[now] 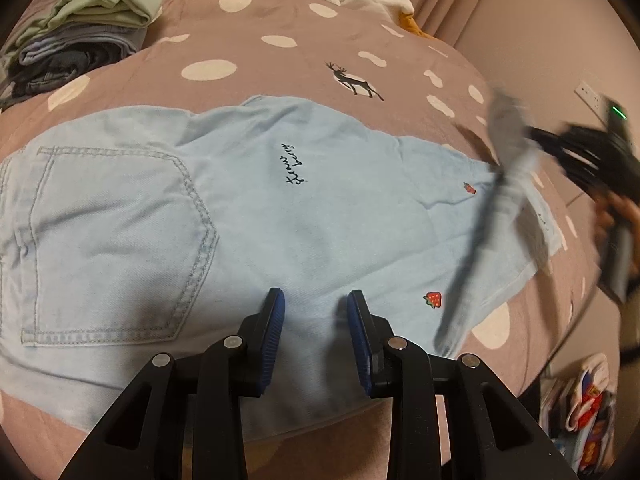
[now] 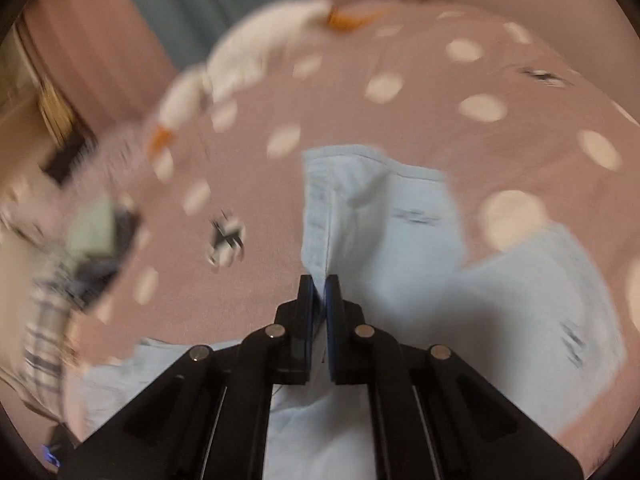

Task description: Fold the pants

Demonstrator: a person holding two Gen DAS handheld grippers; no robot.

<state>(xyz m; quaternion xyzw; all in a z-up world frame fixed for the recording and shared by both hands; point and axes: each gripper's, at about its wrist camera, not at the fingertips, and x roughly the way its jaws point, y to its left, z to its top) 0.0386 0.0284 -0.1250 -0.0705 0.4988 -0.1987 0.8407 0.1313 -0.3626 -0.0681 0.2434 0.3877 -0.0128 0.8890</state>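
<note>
A stack of folded clothes (image 1: 80,36) sat at the bed's (image 1: 280,20) far left. The light-blue pants (image 1: 260,216) lay spread flat across the bed, apparently not yet folded crosswise. The left gripper (image 1: 316,312) hovered over them, fingers slightly spread, empty. The right gripper (image 2: 320,292) pinched the leg hem (image 2: 320,216) and lifted it, seemingly starting a fold.

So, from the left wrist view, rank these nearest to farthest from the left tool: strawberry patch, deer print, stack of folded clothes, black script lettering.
1. The strawberry patch, just right of the left tool, on the pants.
2. The black script lettering, straight ahead, mid-pants.
3. The deer print, beyond the pants on the bedspread.
4. The stack of folded clothes, far upper left.
</note>
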